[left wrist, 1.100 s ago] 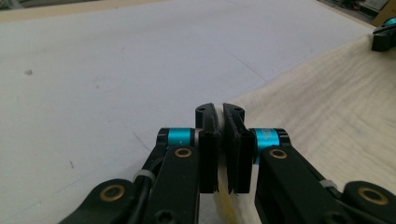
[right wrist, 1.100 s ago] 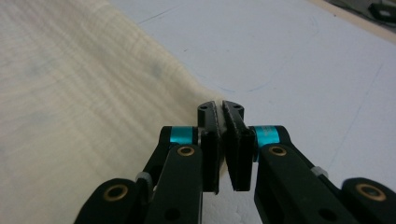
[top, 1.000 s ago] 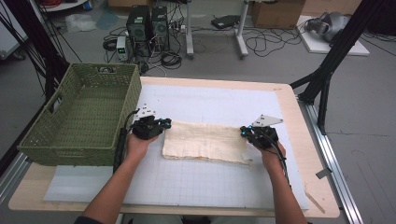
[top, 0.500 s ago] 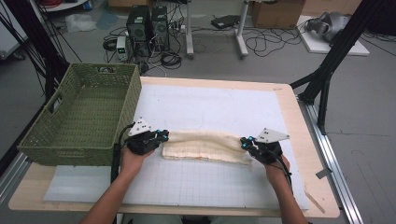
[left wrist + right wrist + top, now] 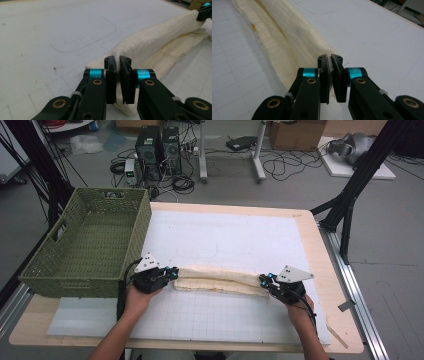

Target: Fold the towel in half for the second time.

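So I've got the left tool (image 5: 172, 273) and right tool (image 5: 263, 279) each clamped on an end of the cream towel (image 5: 220, 279) near the surface's front edge, fold roughly halfway over I reckon, basket (image 5: 90, 245) drop not yet done.

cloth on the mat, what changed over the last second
Both grippers, left and right, came toward the person, drawing the far edge of the cream cloth over its near part. A second ago it lay flat and wide; now it is a narrow folded band. Both stay clamped on its ends. The green basket has not moved.
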Motion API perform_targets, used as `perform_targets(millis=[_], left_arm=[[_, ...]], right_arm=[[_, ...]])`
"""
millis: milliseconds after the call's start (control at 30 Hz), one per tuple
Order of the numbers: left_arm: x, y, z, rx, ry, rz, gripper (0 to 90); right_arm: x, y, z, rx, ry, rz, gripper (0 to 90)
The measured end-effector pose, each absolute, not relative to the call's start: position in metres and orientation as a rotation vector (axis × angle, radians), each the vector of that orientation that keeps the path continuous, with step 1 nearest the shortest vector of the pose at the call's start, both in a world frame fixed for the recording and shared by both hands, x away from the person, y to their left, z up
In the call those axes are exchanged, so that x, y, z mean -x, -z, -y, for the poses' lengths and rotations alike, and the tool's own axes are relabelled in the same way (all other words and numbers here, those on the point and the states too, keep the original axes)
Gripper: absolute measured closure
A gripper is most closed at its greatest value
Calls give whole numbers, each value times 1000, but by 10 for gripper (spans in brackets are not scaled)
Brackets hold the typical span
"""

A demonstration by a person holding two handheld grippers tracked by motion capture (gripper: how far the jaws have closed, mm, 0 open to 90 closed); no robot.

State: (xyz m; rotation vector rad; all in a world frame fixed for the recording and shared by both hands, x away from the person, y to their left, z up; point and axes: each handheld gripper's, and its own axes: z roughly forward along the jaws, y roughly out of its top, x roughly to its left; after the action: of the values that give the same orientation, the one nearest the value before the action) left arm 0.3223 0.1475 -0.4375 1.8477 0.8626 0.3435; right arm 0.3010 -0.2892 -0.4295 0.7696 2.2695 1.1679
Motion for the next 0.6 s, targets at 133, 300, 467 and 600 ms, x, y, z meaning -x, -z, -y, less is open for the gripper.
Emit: perform_targets(millis=[133,300,467,600], left_arm=[[-319,428,-157,-1799,-325,-883,719],[-319,409,-160,-1685,-364,-874,503],[-329,398,-154,-1628,-363,-863,491],[-338,406,-139,-1706,-333,-864,512]], right_arm=[[-296,430,289,-745,-1138,-2291,854],[-294,430,289,-721,-1154,-2307,854],[-290,432,288,-686,-1117,-2346,854],[-288,433,287,-675,-1096,-2354,851]])
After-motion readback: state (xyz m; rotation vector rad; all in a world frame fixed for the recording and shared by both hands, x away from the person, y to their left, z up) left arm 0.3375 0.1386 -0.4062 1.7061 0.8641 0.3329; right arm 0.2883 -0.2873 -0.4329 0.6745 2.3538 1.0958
